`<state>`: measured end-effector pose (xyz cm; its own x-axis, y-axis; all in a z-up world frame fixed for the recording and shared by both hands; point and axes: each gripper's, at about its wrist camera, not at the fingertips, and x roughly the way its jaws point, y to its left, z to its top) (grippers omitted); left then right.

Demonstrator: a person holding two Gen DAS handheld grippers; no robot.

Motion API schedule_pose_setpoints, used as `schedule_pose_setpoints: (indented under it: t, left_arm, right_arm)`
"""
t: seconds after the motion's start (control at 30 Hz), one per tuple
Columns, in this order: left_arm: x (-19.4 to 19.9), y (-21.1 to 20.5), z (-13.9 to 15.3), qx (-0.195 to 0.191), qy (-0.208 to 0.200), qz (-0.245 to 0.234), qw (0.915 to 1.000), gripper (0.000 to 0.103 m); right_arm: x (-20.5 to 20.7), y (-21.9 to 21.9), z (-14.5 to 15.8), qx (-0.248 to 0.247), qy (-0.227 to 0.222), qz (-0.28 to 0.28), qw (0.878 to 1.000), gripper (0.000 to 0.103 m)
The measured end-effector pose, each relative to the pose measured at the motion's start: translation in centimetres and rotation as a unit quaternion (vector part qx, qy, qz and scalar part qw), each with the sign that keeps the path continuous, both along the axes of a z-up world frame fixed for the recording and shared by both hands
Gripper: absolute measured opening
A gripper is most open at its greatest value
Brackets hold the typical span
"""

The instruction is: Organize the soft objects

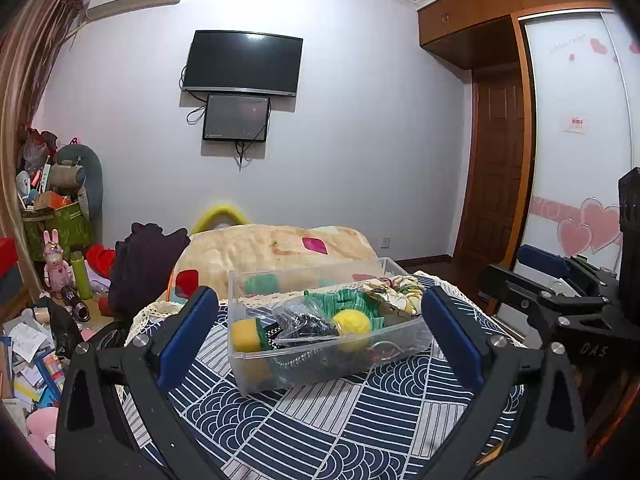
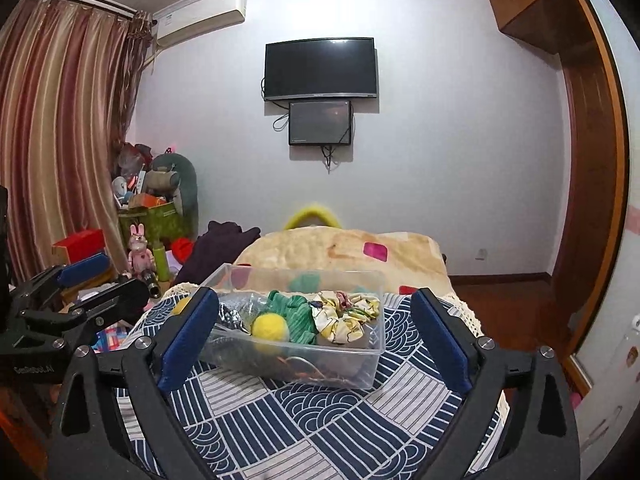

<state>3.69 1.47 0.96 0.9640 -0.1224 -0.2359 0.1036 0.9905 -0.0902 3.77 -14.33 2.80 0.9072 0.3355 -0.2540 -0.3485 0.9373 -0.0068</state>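
Observation:
A clear plastic bin [image 1: 248,376] stands on a small table with a navy-and-white patterned cloth [image 1: 320,432]. It holds a yellow sponge [image 1: 245,334], a yellow ball [image 1: 352,321], green knitted cloth [image 1: 352,300], a floral scrunchie [image 1: 396,292] and a plastic bag with dark contents [image 1: 300,320]. My left gripper [image 1: 320,336] is open and empty, its fingers either side of the bin, above the table. My right gripper [image 2: 316,332] is open and empty, facing the same bin [image 2: 372,372]. The ball [image 2: 270,326] and scrunchie [image 2: 344,316] show there too.
A bed with a beige blanket [image 1: 276,252] lies behind the table. Dark clothing [image 1: 144,264] lies at its left. Clutter, toys and papers [image 1: 36,344] cover the floor at left. A wardrobe with sliding doors [image 1: 576,140] stands at right.

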Motion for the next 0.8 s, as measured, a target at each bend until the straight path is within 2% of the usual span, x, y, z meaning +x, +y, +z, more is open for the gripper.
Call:
schedule_pose_setpoints:
  t: [0.8]
  left_arm:
    - [0.05,0.11,-0.11,-0.002,0.003,0.003,1.0,0.103]
  right_arm:
    - [0.04,-0.17,-0.01,0.001,0.0,0.0,1.0,0.096]
